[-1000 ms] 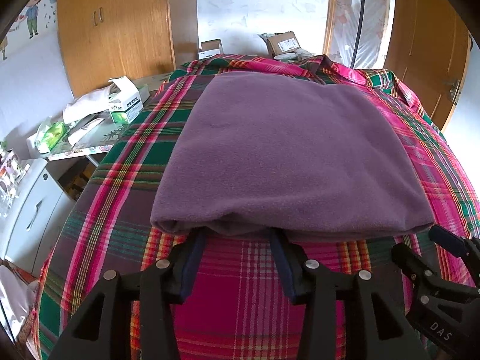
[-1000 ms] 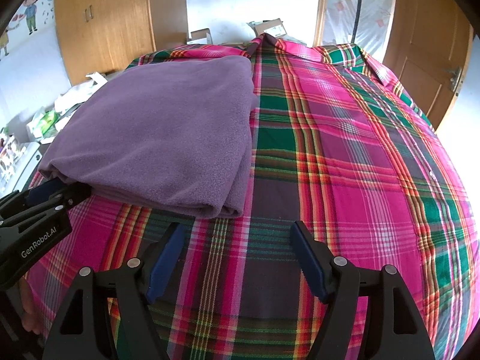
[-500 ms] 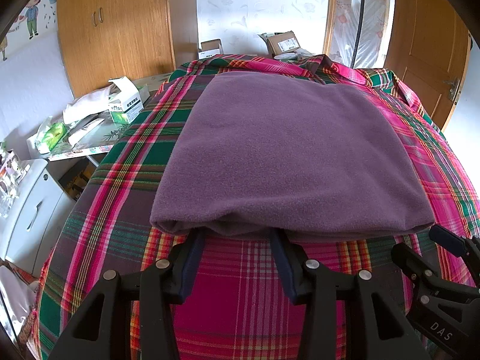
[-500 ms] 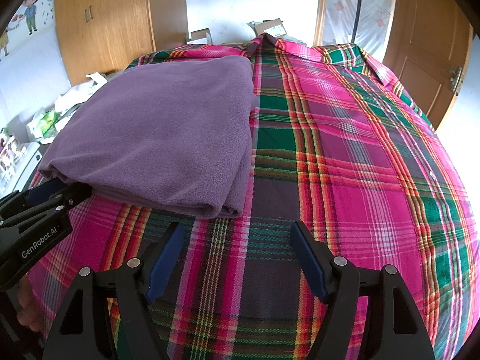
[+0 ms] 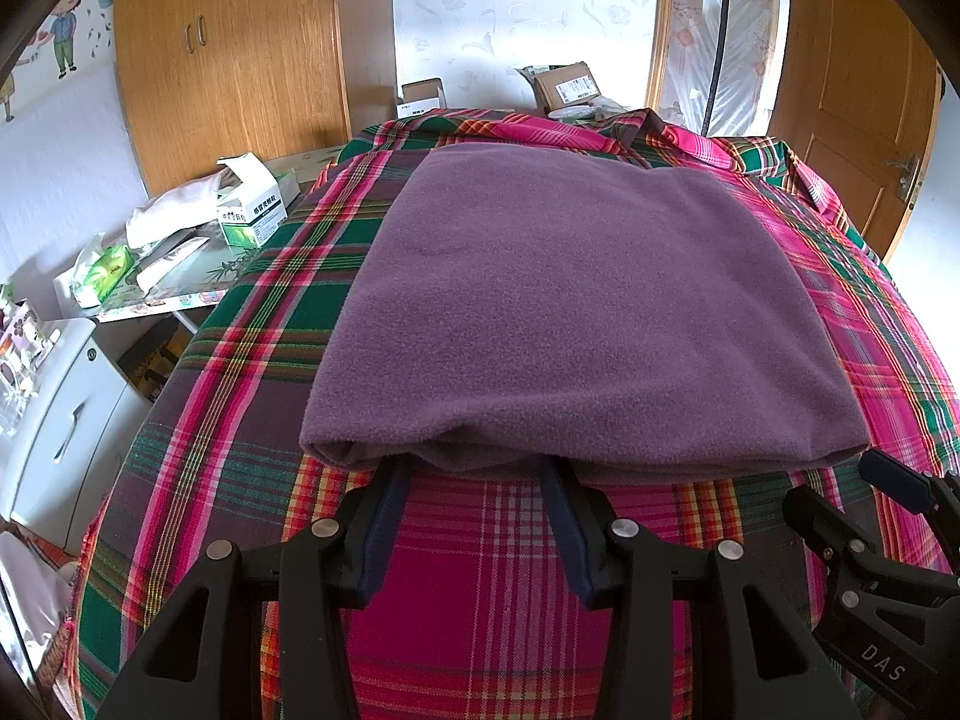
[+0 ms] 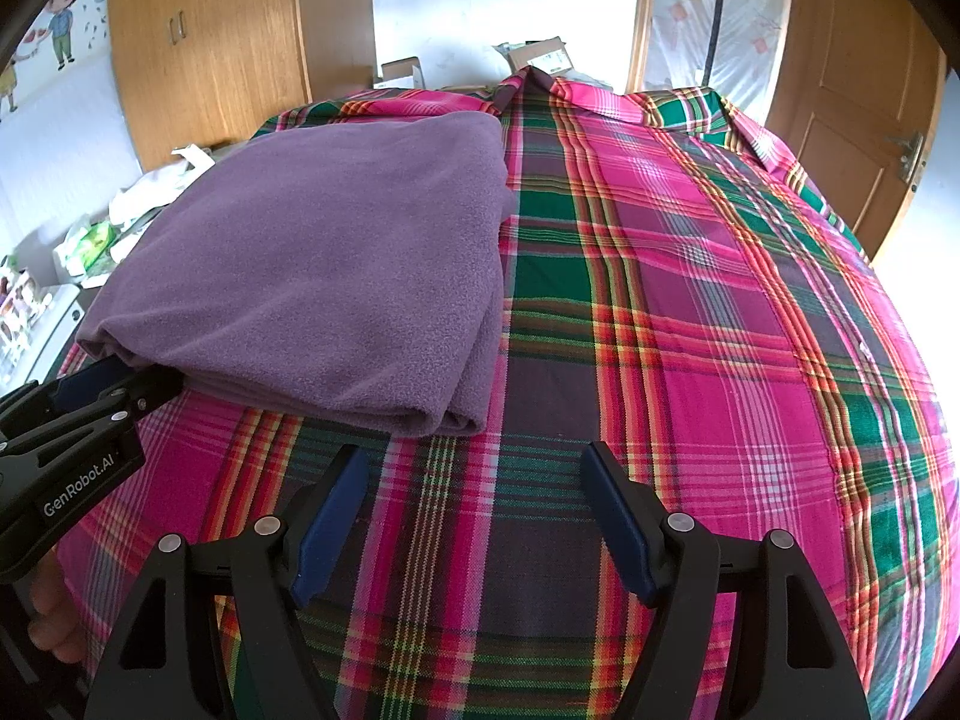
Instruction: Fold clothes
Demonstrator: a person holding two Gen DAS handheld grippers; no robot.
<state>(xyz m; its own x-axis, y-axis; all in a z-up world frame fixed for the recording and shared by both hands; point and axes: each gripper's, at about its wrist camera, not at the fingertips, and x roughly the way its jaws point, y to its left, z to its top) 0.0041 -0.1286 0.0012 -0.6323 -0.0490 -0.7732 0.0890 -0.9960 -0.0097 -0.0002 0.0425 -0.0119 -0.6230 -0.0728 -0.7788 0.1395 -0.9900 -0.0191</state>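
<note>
folded purple fleece (image 5: pixel 576 312) on plaid bedspread (image 6: pixel 690 312), near edge over spread left tool (image 5: pixel 474 474) tips; right tool (image 6: pixel 474 468) agape, just beside.

Purple fleece garment (image 5: pixel 576 312) folded into flat rectangle, lying on plaid bedspread (image 6: pixel 690 312).

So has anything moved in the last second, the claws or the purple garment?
Nothing visibly changed. The left claw stays open with its tips tucked under the near edge of the folded purple garment, and the right claw stays open over the plaid bedcover.
</note>
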